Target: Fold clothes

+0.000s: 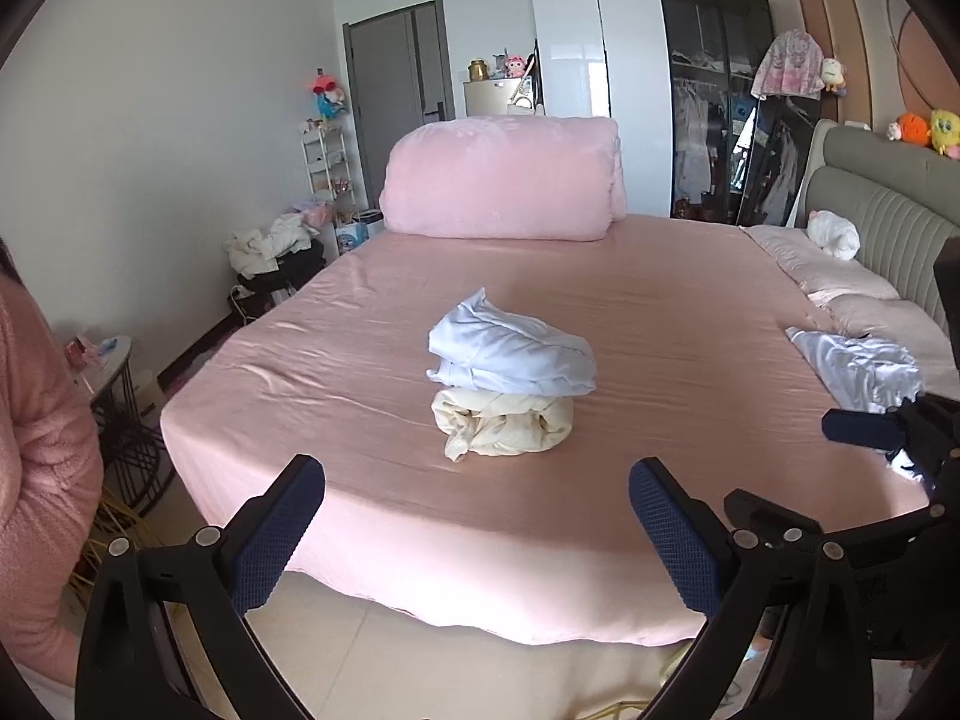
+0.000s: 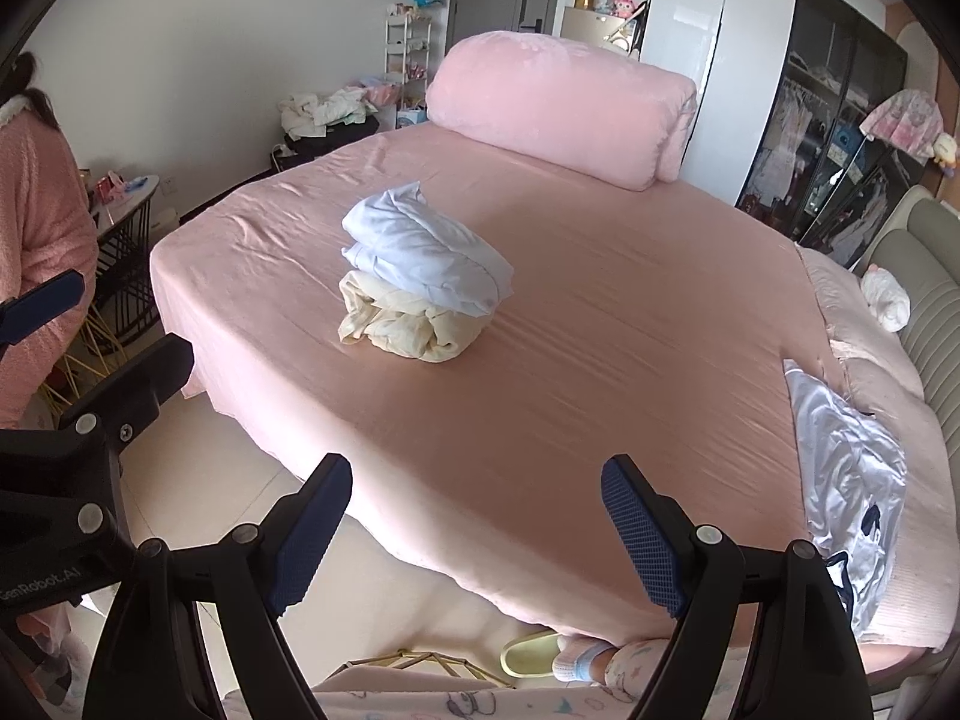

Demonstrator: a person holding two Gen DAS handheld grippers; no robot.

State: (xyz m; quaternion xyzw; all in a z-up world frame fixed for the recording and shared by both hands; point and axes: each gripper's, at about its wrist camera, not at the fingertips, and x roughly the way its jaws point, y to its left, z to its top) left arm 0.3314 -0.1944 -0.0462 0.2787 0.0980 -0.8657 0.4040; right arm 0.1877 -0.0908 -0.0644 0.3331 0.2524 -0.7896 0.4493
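Pale-blue folded garment point(image 2: 423, 252) lies crosswise atop cream bundle point(image 2: 408, 321), claws empty.

A large bed covered by a smooth pink sheet point(image 1: 600, 312) is seen in the middle of the room, on a pale tiled floor point(image 2: 180, 450). At the bed's far end a rolled pink plush quilt point(image 1: 501, 177) is laid. Behind the quilt a glossy white and dark glass wardrobe point(image 1: 636, 90) and a grey door point(image 1: 390, 72) are set against white walls. A grey padded headboard point(image 1: 888, 222) is seen along the bed's right side.
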